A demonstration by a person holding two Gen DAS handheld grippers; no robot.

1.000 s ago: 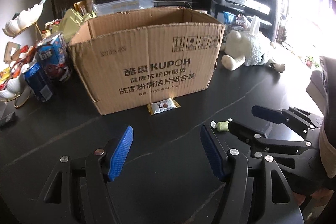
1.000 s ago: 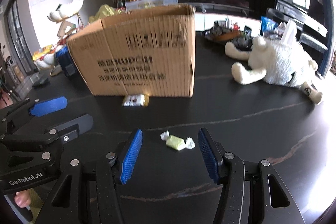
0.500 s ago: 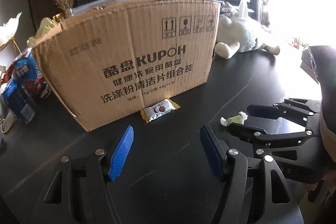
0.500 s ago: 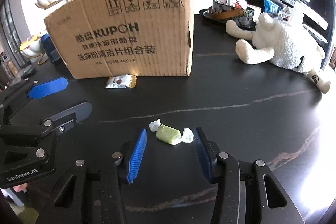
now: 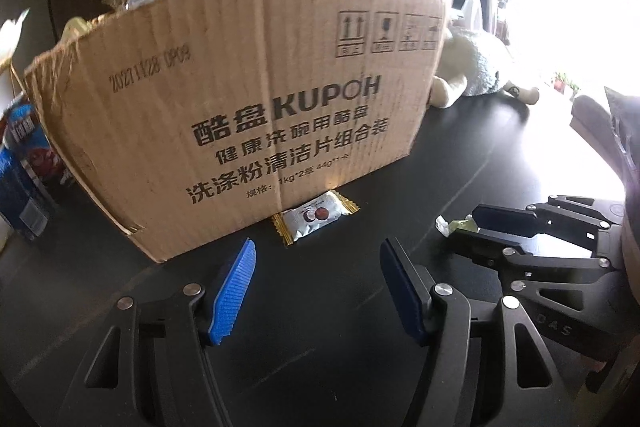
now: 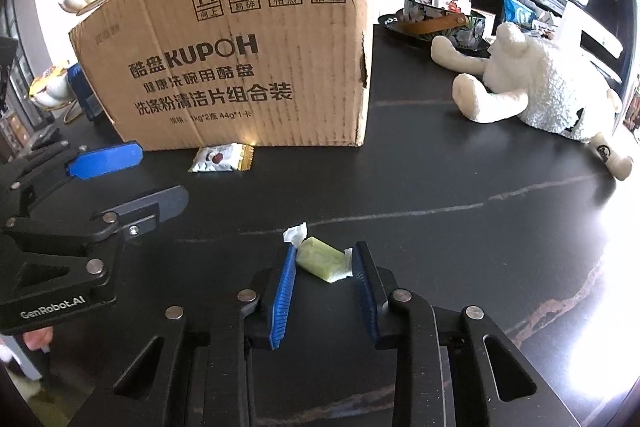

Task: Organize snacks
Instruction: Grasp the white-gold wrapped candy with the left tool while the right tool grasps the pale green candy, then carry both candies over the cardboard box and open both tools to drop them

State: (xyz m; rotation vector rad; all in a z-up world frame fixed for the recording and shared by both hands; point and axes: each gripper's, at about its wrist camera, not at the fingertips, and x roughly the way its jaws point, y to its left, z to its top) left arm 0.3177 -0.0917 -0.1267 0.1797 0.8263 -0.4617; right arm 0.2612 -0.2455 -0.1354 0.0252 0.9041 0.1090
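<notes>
Change: the right gripper [image 6: 324, 259] has just been closing its jaws, with the green candy [image 6: 322, 259] between them; in both views the cardboard box [image 5: 240, 115] looms larger and nearer than a second ago; the candy has stayed on the surface [image 6: 440, 195]
Right jaws: drawn in on the green candy, the blue pads touching its twisted white wrapper ends on either side
Left jaws: the left gripper [image 5: 316, 281] stands apart with nothing between its pads, low over the surface just short of the white-and-gold snack packet [image 5: 314, 221]
Green candy: lies on the dark surface, well in front of the box; its long axis runs across the right jaws, tilted, the far-left twist toward the box
Snack packet: flat on the surface, touching the foot of the box's front wall; long axis roughly along that wall; its print is too small to read
Writing: the box reads "KUPOH" with Chinese lines beneath, "1kg*2" and "44g*1", a partly blurred date stamp ending "DP09", and four handling symbols; the left gripper's body reads "GenRobot.AI"
Nearby: a white plush sheep [image 6: 536, 91] lies to the right of the box; blue snack packs [image 5: 24, 163] stand at its left
</notes>
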